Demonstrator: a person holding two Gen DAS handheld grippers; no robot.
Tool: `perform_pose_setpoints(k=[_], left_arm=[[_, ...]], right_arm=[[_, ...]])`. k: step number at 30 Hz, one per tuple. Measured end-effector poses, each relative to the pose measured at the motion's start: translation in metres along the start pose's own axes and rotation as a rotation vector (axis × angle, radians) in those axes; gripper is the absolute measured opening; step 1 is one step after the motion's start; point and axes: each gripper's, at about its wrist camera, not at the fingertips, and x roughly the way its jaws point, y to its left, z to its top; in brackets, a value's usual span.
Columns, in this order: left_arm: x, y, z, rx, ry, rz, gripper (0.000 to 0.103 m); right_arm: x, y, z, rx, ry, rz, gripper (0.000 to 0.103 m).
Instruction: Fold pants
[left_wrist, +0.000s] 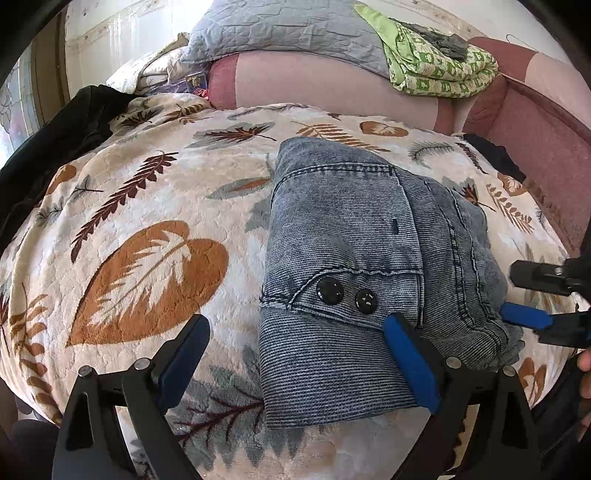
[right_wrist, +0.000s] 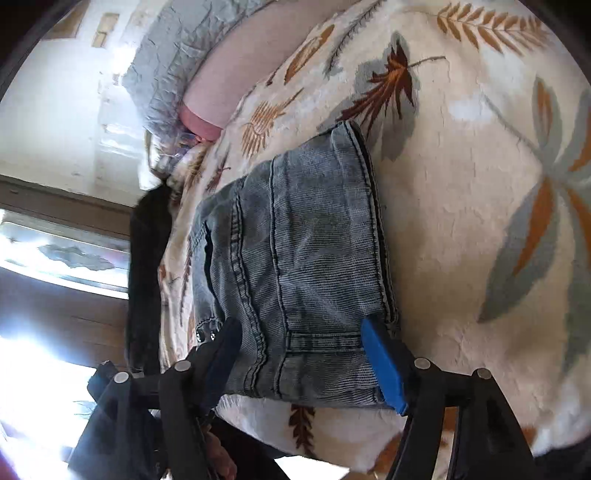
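My left gripper (left_wrist: 295, 358) had its jaws wide open and held nothing; one blue pad lay over the near corner of the folded pants (left_wrist: 354, 266), the other stood over the bare blanket (left_wrist: 147, 229) beside them, and I could not tell if the pad really touched the cloth. My right gripper (right_wrist: 301, 354) was also open, with its jaws standing on both sides of the near edge of the pants (right_wrist: 295, 251), but the pads did not press on the denim, so I judged that nothing was gripped there. In the left wrist view the right gripper (left_wrist: 528, 299) appeared at the right border, just beside the seam side of the bundle. The pants were blue-grey denim and they lay on the leaf-patterned blanket on the bed, already made into a compact, thick packet of several layers, with two dark buttons (left_wrist: 347, 295) and a pocket seam on top. The edges were fairly even, only the right side looked a little bulging. Farther away were a grey quilted pillow (left_wrist: 295, 33), a green patterned cloth (left_wrist: 439, 70) and a dark garment (left_wrist: 55, 140) at the left edge of the bed. In my judgement the folding was nearly finished; what remained was perhaps to flatten the packet, or only to draw both grippers away.
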Motion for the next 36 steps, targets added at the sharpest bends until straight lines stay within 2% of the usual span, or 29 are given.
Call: perform_pose_setpoints(k=[3,6,11,13,15,18,20,22,24,26,28,31,34,36], left_arm=[[0.0,0.001,0.002,-0.012,0.008,-0.006,0.096],[0.001,0.005,0.003,-0.022,0.017,-0.025,0.096],[0.003,0.009,0.003,-0.034,0.018,-0.053,0.096],[0.004,0.01,0.003,-0.039,0.019,-0.061,0.096],[0.004,0.011,0.003,-0.042,0.019,-0.067,0.096],[0.004,0.012,0.002,-0.043,0.018,-0.08,0.096],[0.002,0.014,0.003,-0.059,0.018,-0.098,0.095],[-0.005,0.022,0.005,-0.11,-0.001,-0.146,0.095],[-0.021,0.035,0.009,-0.18,-0.074,-0.209,0.095],[-0.026,0.049,0.012,-0.247,-0.101,-0.237,0.095],[-0.02,0.064,0.011,-0.333,-0.076,-0.263,0.095],[-0.002,0.082,0.007,-0.452,0.011,-0.358,0.095],[0.008,0.08,0.005,-0.488,0.065,-0.449,0.095],[0.014,0.077,0.006,-0.514,0.093,-0.471,0.095]], right_arm=[[-0.009,0.014,0.005,-0.024,0.027,-0.033,0.071],[-0.018,0.041,0.013,-0.103,0.007,-0.082,0.071],[-0.025,0.055,0.02,-0.139,-0.003,-0.089,0.071],[-0.017,0.047,0.018,-0.131,0.022,-0.091,0.073],[0.009,0.025,0.014,-0.076,0.086,-0.168,0.073],[0.002,0.014,0.012,-0.036,0.063,-0.119,0.073],[-0.002,0.022,0.015,-0.042,0.079,-0.146,0.073],[-0.008,0.038,0.019,-0.087,0.087,-0.174,0.073],[-0.015,0.06,0.025,-0.151,0.071,-0.194,0.073],[-0.016,0.085,0.035,-0.222,0.058,-0.219,0.073],[-0.008,0.115,0.049,-0.307,0.069,-0.244,0.073],[0.026,0.168,0.076,-0.463,0.138,-0.299,0.074],[0.076,0.205,0.098,-0.582,0.227,-0.394,0.075],[0.114,0.219,0.107,-0.641,0.309,-0.456,0.075]])
